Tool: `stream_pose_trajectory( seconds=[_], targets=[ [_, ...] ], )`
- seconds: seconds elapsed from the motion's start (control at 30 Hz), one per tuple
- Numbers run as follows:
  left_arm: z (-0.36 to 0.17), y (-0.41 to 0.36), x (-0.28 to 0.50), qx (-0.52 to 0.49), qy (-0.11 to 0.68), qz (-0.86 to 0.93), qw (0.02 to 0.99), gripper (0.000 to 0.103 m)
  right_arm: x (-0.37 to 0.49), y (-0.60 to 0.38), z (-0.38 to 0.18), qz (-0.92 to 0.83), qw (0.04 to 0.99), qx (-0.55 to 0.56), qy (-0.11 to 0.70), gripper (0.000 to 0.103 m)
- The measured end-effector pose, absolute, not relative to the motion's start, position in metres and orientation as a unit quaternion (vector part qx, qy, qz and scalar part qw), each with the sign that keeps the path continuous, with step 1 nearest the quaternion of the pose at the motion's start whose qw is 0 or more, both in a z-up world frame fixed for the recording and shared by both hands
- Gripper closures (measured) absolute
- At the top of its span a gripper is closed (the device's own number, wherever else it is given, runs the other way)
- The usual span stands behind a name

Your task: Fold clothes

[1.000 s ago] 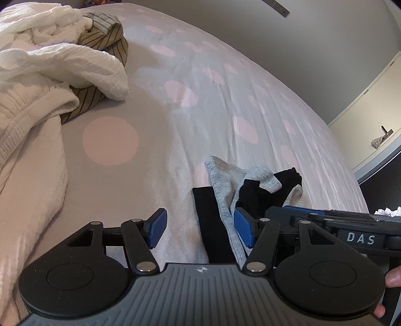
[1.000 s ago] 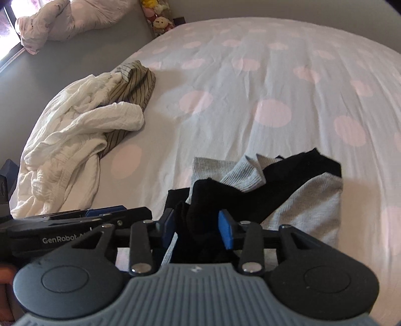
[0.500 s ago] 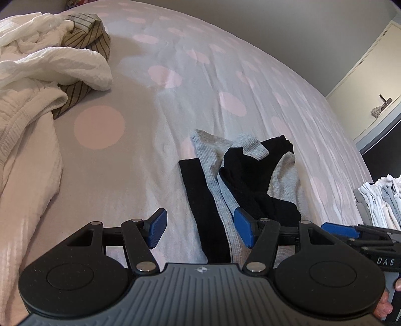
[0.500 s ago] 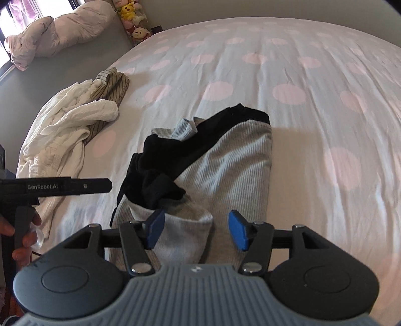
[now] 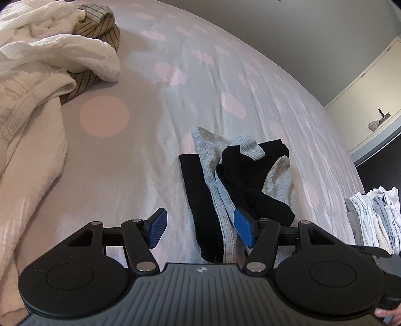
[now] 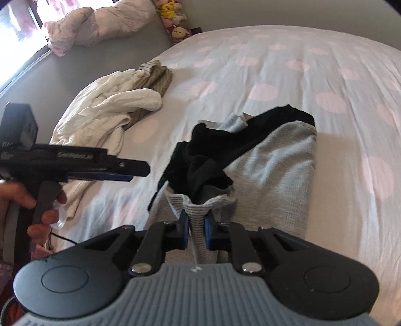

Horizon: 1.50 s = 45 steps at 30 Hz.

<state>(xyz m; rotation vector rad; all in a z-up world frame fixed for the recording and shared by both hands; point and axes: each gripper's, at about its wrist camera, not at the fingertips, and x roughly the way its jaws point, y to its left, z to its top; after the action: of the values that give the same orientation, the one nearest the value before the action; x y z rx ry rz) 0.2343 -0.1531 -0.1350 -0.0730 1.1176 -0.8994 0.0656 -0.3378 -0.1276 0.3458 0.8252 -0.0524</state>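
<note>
A small heap of grey socks (image 5: pixel 280 175) and black socks (image 5: pixel 198 195) lies on the polka-dot bed sheet (image 5: pixel 175 100). My left gripper (image 5: pixel 200 227) is open and empty, just above the near ends of the black and grey socks. My right gripper (image 6: pixel 196 225) is shut on the cuff of a grey sock (image 6: pixel 200 205) and lifts it; a black sock (image 6: pixel 200 160) hangs out of that cuff. The rest of the heap, with a grey sock (image 6: pixel 275 165), lies beyond it. The left gripper also shows from the side in the right wrist view (image 6: pixel 120 173).
A pile of white clothes (image 5: pixel 37 62) with a striped olive garment (image 5: pixel 100 30) lies at the left of the bed. A stack of folded white and grey items (image 5: pixel 373 215) stands at the right. A pink duvet (image 6: pixel 100 22) and plush toys (image 6: pixel 175 22) lie beyond the bed.
My right gripper has closed on the grey sock cuff and raised it. The left gripper has stayed open and shifted slightly over the socks.
</note>
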Motion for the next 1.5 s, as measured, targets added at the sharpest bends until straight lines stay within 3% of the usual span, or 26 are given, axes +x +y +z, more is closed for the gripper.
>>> stream_pose_trajectory(
  seconds=[0.23, 0.43, 0.57, 0.63, 0.93, 1.03, 1.1, 1.5],
  targets=[
    [-0.136, -0.154, 0.232, -0.031, 0.515, -0.418, 0.748, 0.046, 0.067, -0.271, -0.130, 0.049, 0.904, 0.023, 0.424, 0.095],
    [-0.141, -0.156, 0.234, -0.025, 0.521, -0.418, 0.744, 0.046, 0.075, -0.248, -0.156, 0.054, 0.891, -0.039, 0.450, 0.095],
    [-0.142, -0.159, 0.232, -0.019, 0.522, -0.426, 0.738, 0.046, 0.075, -0.237, -0.167, 0.061, 0.882, -0.067, 0.462, 0.089],
    [-0.142, -0.160, 0.231, -0.018, 0.523, -0.432, 0.735, 0.046, 0.074, -0.235, -0.168, 0.069, 0.879, -0.065, 0.468, 0.083],
    [-0.142, -0.158, 0.237, -0.040, 0.521, -0.419, 0.742, 0.046, 0.053, -0.256, -0.127, 0.034, 0.904, -0.062, 0.423, 0.084],
    [-0.144, -0.154, 0.244, -0.057, 0.522, -0.406, 0.748, 0.046, 0.060, -0.275, -0.119, -0.011, 0.913, -0.046, 0.406, 0.087],
    [-0.144, -0.152, 0.249, -0.068, 0.521, -0.398, 0.752, 0.046, 0.072, -0.287, -0.121, -0.040, 0.910, -0.037, 0.411, 0.096],
    [-0.144, -0.156, 0.256, -0.098, 0.505, -0.418, 0.749, 0.046, 0.123, -0.262, -0.144, -0.002, 0.914, -0.042, 0.405, 0.098]
  ],
)
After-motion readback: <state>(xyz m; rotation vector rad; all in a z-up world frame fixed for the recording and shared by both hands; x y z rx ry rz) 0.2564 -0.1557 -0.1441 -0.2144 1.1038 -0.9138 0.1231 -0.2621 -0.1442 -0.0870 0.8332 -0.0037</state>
